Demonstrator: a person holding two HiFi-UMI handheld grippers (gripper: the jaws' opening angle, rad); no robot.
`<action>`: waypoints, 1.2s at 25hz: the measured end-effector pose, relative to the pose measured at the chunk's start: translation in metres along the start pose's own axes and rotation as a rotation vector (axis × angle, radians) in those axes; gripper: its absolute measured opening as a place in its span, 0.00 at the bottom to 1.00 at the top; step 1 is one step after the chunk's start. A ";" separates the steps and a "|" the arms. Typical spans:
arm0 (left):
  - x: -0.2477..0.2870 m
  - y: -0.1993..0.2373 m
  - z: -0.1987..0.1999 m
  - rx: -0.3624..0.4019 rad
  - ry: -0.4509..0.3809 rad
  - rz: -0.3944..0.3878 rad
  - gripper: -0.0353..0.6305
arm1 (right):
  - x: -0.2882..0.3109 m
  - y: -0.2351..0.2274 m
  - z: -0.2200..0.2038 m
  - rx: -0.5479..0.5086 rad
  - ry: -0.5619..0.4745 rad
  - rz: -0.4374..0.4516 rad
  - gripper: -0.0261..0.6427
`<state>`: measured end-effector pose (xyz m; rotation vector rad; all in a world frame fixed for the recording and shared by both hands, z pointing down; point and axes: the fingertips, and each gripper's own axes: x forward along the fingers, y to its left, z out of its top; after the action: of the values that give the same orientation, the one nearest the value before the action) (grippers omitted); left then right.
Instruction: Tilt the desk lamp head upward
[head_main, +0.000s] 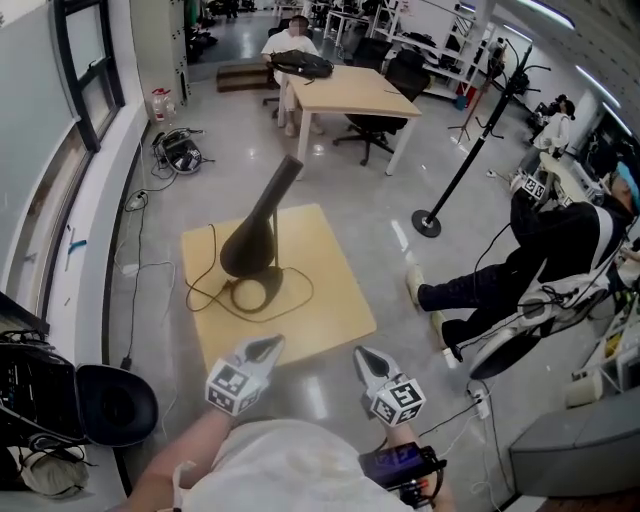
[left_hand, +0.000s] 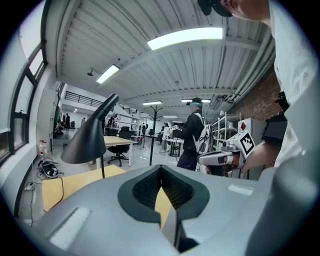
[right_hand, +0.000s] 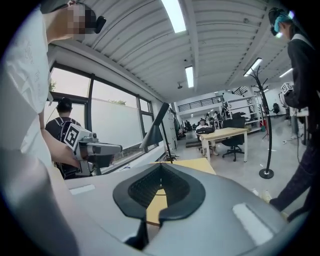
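Lamp: black desk lamp (head_main: 258, 235), left-centre on the low wooden table (head_main: 335, 310).
Head axis: slanted, mouth down toward us, narrow end up and away.
Tongs: our left gripper (head_main: 270, 347) and right gripper (head_main: 365, 358) are closed, empty, by the near edge.
Room: floor (head_main: 350, 200) bare around.

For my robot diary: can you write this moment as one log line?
desk lamp: on wooden table, shade facing down, untouched | left tongs: shut, empty | right tongs: shut, empty

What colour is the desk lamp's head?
The lamp head is black, clearest in the head view against the light wooden table.
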<state>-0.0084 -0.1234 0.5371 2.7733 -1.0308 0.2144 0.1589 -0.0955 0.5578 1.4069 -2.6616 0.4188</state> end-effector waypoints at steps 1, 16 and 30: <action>0.000 0.006 0.002 0.003 0.001 0.004 0.06 | 0.006 -0.001 0.003 -0.008 0.005 0.006 0.06; -0.005 0.059 0.003 -0.044 -0.003 0.169 0.06 | 0.079 -0.026 0.011 -0.039 0.062 0.160 0.06; 0.050 0.087 0.033 -0.109 -0.038 0.415 0.06 | 0.159 -0.098 0.052 -0.193 0.099 0.442 0.06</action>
<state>-0.0253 -0.2270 0.5251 2.4479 -1.5694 0.1530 0.1516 -0.2894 0.5614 0.7233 -2.8270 0.2467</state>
